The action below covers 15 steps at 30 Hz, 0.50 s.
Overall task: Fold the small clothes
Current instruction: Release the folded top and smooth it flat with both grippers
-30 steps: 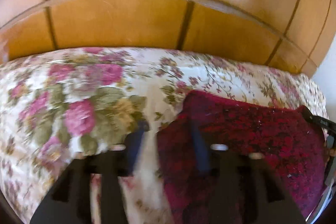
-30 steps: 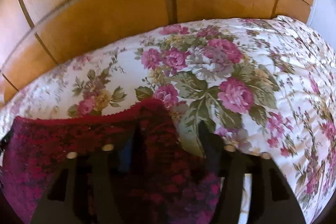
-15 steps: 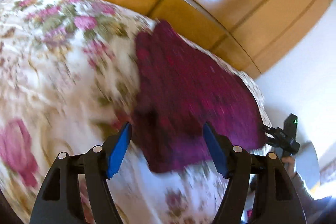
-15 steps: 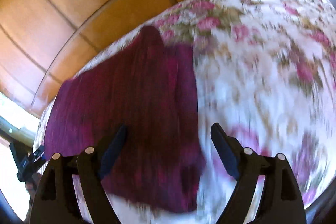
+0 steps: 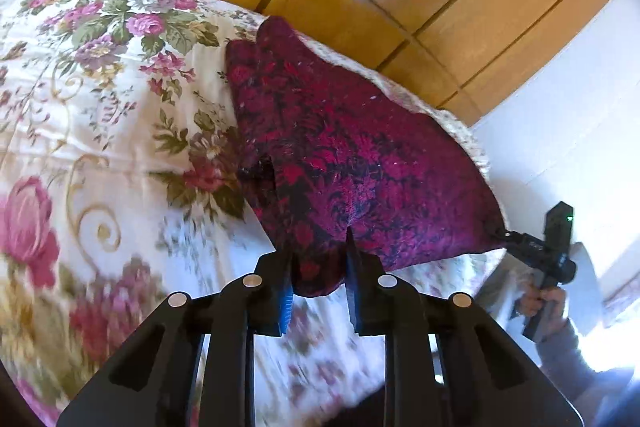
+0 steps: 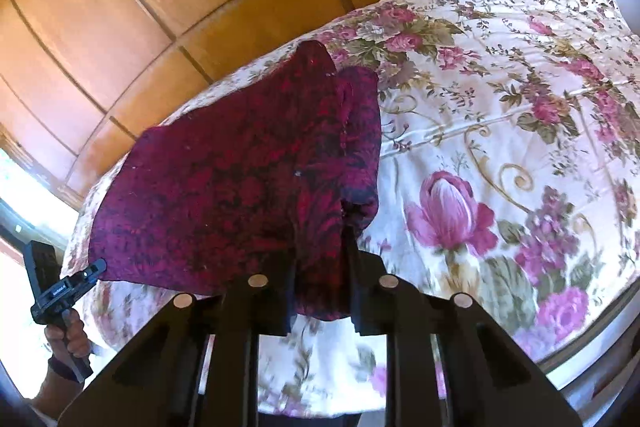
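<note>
While the left gripper [image 5: 318, 267] pinches one corner of the maroon garment [image 5: 352, 155], the right gripper [image 6: 320, 267] pinches the other. Fingers narrow on cloth, lifted off the floral bedspread [image 5: 80, 107].

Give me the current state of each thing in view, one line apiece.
Left gripper: shut on a near corner of the cloth.
Right gripper: shut on the other near corner.
Cloth: dark red, partly folded, near edge lifted, far end resting on the bedspread.
Bedspread: floral, spread flat.

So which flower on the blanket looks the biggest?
The pink bud on the floral bedspread, just right of the dark red cloth in the right wrist view. It stands alone, large and half closed; the others are smaller roses in bunches.
</note>
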Available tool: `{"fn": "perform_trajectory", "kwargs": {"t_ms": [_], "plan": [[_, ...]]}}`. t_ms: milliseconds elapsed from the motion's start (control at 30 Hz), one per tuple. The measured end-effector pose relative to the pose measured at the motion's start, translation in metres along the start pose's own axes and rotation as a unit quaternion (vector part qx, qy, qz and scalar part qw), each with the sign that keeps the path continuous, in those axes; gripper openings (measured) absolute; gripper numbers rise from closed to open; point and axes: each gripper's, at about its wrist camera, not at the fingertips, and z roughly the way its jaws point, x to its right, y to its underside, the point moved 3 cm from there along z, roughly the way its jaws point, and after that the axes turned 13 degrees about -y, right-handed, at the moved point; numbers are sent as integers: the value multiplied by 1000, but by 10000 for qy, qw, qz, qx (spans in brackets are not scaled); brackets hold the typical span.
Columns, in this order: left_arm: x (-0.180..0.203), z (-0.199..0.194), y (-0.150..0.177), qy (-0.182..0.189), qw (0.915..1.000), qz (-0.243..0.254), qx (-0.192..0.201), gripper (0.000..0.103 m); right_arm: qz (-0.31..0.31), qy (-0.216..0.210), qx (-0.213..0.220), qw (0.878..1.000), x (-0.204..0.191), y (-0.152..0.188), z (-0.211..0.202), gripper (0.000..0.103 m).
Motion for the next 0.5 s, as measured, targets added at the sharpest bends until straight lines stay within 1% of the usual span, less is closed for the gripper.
{"fn": "perform_trajectory", "kwargs": {"t_ms": [100,133,200,233,267,333,400,500], "plan": [[3,-9,20,41,9998,27,-190,20,28,63,-146,9999,1,14,-8,18],[5,-8,29,-75,9995,110,-277,20,33,120,-241,9996,2,20,-8,18],[1,-1,36,-231,9988,55,-422,24,57,246,-323,9992,5,26,-6,21],[-2,1,38,-242,9985,11,-483,29,17,444,-323,9985,6,26,-5,28],[-6,2,38,-265,9986,-55,-457,35,-40,617,-249,9978,6,25,-8,39],[-9,-6,36,-241,9988,-187,-385,35,-243,797,-21,9965,-2,18,-16,57],[-10,-16,31,-230,9993,-204,-219,35,-590,800,93,9950,-20,11,-16,58],[-7,-23,22,-99,9998,-180,-67,35,-1107,591,-2,9921,-53,12,-2,61]]}}
